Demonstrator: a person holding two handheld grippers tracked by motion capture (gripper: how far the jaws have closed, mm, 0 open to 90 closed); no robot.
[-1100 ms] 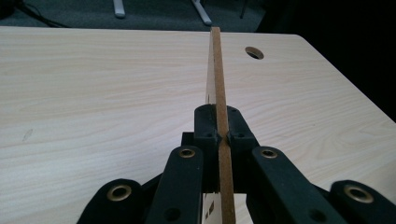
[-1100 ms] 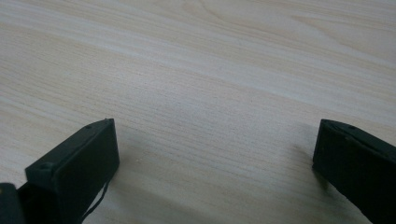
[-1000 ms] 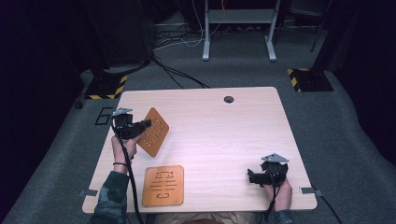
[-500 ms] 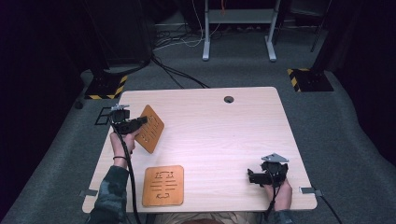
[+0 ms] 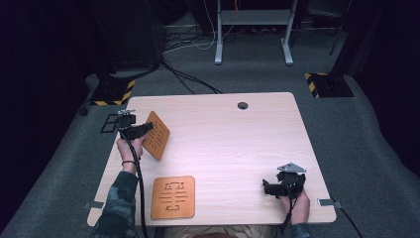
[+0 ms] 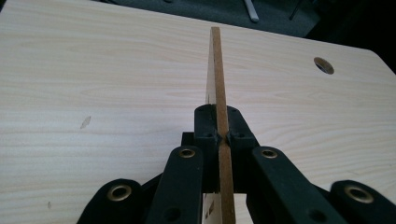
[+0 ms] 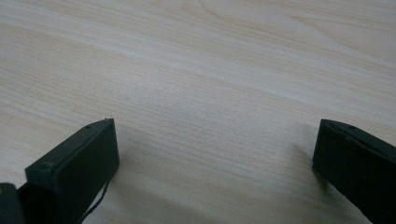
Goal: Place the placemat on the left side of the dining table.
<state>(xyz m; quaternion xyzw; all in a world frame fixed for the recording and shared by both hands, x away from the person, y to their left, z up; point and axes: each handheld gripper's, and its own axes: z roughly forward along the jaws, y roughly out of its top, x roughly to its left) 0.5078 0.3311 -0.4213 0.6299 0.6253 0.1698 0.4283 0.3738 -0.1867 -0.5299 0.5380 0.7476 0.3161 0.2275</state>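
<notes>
Between the left tongs (image 6: 223, 135) — clenched — stands a thin wooden board (image 6: 216, 70), edge-on.

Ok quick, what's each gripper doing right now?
Left gripper: shut on the brown board, held up on edge.
Right gripper: open, holding nothing, jaws wide over the table.
</notes>
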